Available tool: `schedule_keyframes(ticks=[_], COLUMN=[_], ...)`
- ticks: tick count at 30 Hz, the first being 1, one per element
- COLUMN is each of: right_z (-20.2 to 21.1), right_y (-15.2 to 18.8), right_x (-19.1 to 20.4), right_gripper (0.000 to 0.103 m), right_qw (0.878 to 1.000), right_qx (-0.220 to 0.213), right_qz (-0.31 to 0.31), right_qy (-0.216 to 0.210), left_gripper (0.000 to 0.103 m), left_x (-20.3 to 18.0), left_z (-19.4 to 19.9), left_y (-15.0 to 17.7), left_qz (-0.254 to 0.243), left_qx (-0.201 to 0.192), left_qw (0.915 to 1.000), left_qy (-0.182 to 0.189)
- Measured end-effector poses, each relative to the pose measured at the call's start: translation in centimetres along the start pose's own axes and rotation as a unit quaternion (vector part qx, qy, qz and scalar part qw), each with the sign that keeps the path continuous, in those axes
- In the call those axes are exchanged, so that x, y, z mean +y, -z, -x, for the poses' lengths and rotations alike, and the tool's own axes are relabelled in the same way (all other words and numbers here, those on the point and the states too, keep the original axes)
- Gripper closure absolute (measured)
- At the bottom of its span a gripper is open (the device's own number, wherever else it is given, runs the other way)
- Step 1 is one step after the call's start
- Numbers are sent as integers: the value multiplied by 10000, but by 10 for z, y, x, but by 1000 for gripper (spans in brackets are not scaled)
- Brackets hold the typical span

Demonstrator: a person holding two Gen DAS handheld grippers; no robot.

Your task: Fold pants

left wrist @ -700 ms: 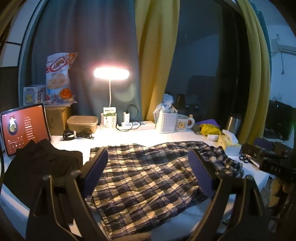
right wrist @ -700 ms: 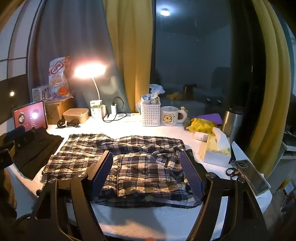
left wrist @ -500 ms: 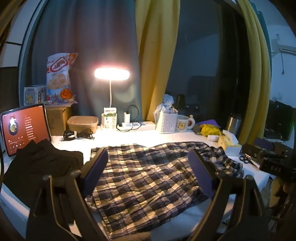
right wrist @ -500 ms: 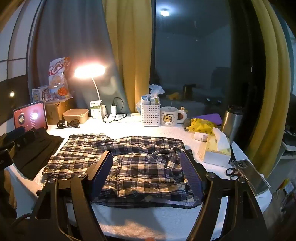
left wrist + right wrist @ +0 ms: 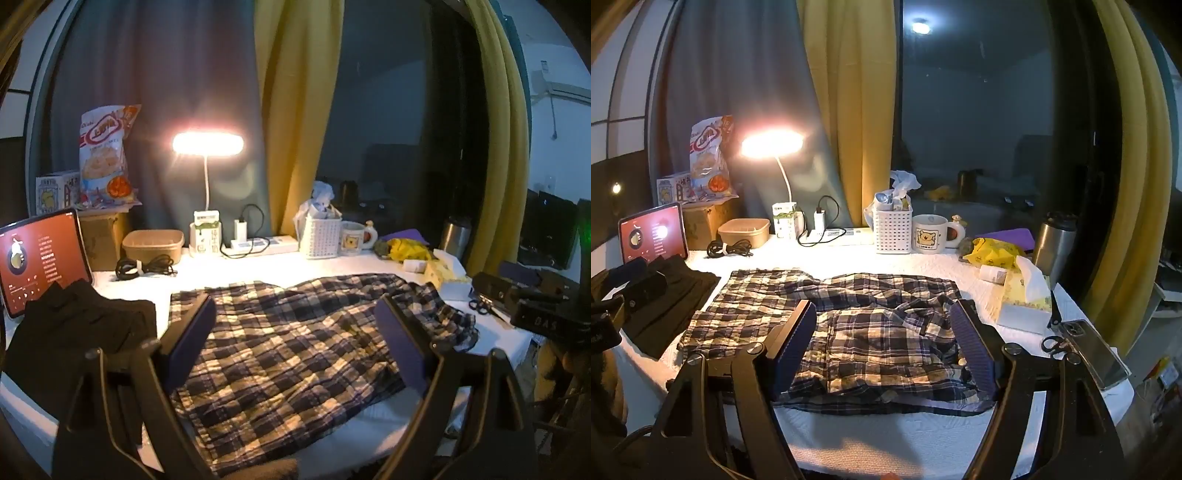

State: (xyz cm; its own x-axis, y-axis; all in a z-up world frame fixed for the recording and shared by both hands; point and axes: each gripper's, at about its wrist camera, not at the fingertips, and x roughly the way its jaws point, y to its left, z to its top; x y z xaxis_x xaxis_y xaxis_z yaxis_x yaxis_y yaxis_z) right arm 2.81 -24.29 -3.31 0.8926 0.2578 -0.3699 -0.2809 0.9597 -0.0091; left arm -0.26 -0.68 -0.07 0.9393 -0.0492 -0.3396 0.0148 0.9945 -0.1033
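plaid pants (image 5: pixel 849 325) lie flat mid-frame on the white table (image 5: pixel 886 439). left gripper (image 5: pixel 295 332) and right gripper (image 5: pixel 882 328) hover low in frame, both spread wide, holding nothing.

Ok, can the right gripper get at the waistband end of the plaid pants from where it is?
Probably yes: the right gripper hangs open over the plaid pants, with nothing between them. The tissue box stands off to the side.

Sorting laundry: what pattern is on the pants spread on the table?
Dark-and-cream plaid pants, clearest in the right wrist view.
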Motion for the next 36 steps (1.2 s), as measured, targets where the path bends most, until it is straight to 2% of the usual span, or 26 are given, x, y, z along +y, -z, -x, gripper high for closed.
schedule_keyframes(ticks=[7,13,36], right_z=[-1,-3,-1], right_y=[0,0,-5], right_x=[1,0,8], right_gripper=[25,25,25], right_qw=[10000,10000,10000], right_qx=[-3,3,-8], right_qz=[6,5,42], right_qy=[7,4,0], left_gripper=[14,14,14], left_x=[6,14,15], left_z=[-3,-5,-2], left_y=[-2,3,3], left_qz=[93,170,136], left_qx=[74,177,128], left_qw=[9998,9988,9990], left_qy=[-140,-421,-403])
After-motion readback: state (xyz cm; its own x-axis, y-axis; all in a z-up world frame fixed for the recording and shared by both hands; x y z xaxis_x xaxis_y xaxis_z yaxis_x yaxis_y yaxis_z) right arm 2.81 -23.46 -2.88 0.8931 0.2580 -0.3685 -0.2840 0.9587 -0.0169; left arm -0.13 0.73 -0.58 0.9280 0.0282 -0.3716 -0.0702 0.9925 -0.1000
